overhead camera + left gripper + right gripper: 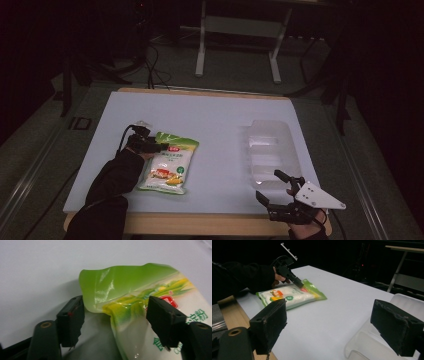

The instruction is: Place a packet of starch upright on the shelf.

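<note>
At centre left of the high view, the left gripper (150, 146) straddles the snack bag's (167, 165) green top corner, jaws wide; it should pinch squarely before lifting.

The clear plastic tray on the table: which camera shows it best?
The high view: the clear plastic tray shows whole there, its moulded compartments visible, right of the green snack bag. The right gripper view catches just its near corner between the open fingers. The left gripper view looks at the bag instead.
</note>
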`<state>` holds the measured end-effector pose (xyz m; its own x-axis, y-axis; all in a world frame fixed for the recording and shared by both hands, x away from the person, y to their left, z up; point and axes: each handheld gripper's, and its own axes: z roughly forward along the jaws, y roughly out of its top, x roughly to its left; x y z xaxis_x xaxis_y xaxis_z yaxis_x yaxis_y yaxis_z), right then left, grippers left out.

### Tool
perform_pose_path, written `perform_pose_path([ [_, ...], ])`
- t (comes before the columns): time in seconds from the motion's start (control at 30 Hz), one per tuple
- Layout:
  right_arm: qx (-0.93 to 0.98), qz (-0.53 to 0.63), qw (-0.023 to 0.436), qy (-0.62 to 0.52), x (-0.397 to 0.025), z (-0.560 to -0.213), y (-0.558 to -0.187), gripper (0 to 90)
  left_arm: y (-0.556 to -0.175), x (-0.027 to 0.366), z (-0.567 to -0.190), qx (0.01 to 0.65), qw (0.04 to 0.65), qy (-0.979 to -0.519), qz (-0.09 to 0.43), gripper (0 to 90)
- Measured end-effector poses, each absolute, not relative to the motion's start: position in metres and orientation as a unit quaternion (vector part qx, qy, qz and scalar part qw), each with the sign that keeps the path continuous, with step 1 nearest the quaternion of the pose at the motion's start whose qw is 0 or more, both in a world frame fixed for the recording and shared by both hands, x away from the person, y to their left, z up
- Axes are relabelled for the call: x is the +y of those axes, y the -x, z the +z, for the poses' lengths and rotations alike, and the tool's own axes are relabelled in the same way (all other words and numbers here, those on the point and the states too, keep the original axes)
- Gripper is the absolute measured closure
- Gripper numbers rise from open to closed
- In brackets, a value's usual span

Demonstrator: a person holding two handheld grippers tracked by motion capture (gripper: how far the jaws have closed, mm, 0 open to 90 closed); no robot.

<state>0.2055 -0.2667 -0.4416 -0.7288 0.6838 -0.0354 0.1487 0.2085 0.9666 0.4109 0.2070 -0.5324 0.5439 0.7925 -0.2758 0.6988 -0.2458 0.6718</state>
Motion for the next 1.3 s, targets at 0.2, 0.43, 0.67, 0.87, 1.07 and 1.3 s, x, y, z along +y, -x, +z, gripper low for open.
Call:
perform_pose_path([
  [0.2,0.741,0.562,0.237,-0.28,-0.266,-0.442,-0.205,13.3,-0.406,0.202,-0.529,0.466,0.379,-0.797,0.072,43.1],
  [0.43,0.744,0.56,0.237,-0.278,-0.264,-0.442,-0.205,13.3,-0.401,0.19,-0.526,0.441,0.338,-0.829,0.065,72.6],
  [0.67,0.742,0.561,0.236,-0.279,-0.265,-0.441,-0.205,13.4,-0.394,0.18,-0.519,0.422,0.318,-0.842,0.104,81.9],
  [0.87,0.741,0.563,0.232,-0.283,-0.267,-0.441,-0.206,13.5,-0.39,0.185,-0.508,0.424,0.343,-0.832,0.105,84.2],
  [1.07,0.74,0.563,0.232,-0.285,-0.267,-0.441,-0.206,13.6,-0.381,0.189,-0.493,0.415,0.36,-0.828,0.116,85.0],
  [1.3,0.741,0.563,0.232,-0.285,-0.267,-0.441,-0.206,13.6,-0.37,0.188,-0.476,0.403,0.389,-0.818,0.127,85.6],
])
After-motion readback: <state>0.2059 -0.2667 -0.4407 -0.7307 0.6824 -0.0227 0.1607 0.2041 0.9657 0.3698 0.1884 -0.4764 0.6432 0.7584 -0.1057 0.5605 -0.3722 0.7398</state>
